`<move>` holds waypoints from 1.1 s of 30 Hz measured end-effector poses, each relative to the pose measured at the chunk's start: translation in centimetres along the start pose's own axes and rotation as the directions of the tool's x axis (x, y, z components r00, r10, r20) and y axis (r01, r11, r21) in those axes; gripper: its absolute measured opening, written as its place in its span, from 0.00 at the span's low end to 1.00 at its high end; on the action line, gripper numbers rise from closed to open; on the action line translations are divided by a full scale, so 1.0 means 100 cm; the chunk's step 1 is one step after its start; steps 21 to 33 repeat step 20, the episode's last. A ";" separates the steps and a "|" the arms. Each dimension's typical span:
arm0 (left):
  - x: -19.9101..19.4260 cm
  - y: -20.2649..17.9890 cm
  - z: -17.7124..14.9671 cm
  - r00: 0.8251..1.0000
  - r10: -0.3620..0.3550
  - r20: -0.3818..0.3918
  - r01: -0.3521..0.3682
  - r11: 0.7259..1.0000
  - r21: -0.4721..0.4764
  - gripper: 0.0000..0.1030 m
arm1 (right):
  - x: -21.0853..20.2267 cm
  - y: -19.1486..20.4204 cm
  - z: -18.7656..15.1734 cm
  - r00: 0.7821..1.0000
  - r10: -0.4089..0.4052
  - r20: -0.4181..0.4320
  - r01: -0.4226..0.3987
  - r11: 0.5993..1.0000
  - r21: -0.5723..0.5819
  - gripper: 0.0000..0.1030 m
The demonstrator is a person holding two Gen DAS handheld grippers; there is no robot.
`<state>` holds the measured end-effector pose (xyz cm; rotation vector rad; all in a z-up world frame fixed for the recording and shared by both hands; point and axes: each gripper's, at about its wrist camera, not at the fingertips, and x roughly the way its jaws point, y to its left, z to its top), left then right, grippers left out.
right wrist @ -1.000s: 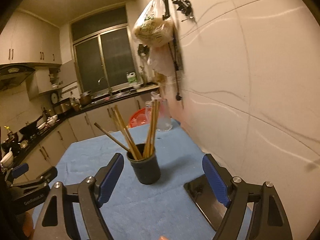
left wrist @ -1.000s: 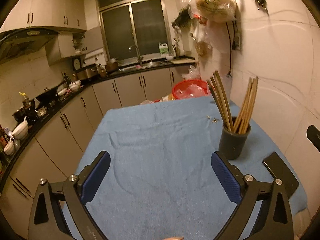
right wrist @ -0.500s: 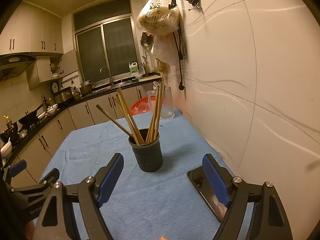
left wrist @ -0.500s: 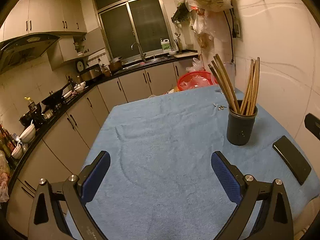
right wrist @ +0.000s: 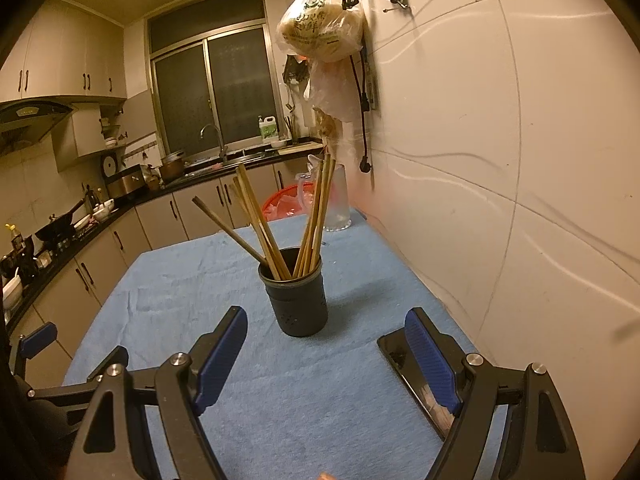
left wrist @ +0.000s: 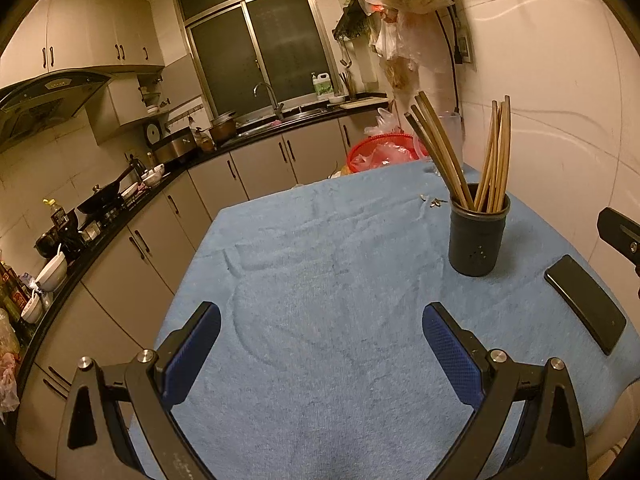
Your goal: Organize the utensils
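A dark round holder (left wrist: 476,240) (right wrist: 297,300) stands upright on the blue cloth (left wrist: 340,280) (right wrist: 200,280) near the wall, with several wooden chopsticks (left wrist: 448,156) (right wrist: 316,216) fanned out in it. My left gripper (left wrist: 320,332) hangs open over bare cloth, the holder ahead to its right. My right gripper (right wrist: 326,344) is open too, just short of the holder, nothing between its blue pads. The left gripper's tip (right wrist: 38,338) shows at the right wrist view's left edge.
A flat black slab (left wrist: 584,304) (right wrist: 416,380) lies on the cloth by the wall, partly under my right finger. A clear jug (right wrist: 338,200) and a red basket (left wrist: 380,152) sit at the table's far end. Bags (right wrist: 324,28) hang on the wall; counters run along the left.
Both views have dipped and steadied slightly, so the holder sits a little nearer and lower in frame. Both grippers stayed open; the holder and chopsticks have not moved.
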<state>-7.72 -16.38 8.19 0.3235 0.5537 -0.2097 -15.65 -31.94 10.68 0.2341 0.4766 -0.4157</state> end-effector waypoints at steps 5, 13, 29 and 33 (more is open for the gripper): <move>0.002 0.003 -0.002 1.000 -0.005 -0.006 0.005 1.000 -0.006 0.98 | 0.002 0.004 -0.001 1.000 0.005 -0.007 -0.005 1.000 -0.010 0.81; 0.011 0.012 -0.008 1.000 -0.006 -0.031 0.005 1.000 -0.015 0.98 | 0.010 0.014 -0.006 1.000 0.007 -0.030 -0.008 0.999 -0.031 0.81; 0.055 0.058 -0.031 0.981 0.031 -0.190 -0.057 0.989 -0.133 0.98 | 0.067 0.041 -0.026 0.977 0.062 -0.202 -0.085 0.991 -0.105 0.81; 0.055 0.058 -0.031 0.981 0.031 -0.190 -0.057 0.989 -0.133 0.98 | 0.067 0.041 -0.026 0.977 0.062 -0.202 -0.085 0.991 -0.105 0.81</move>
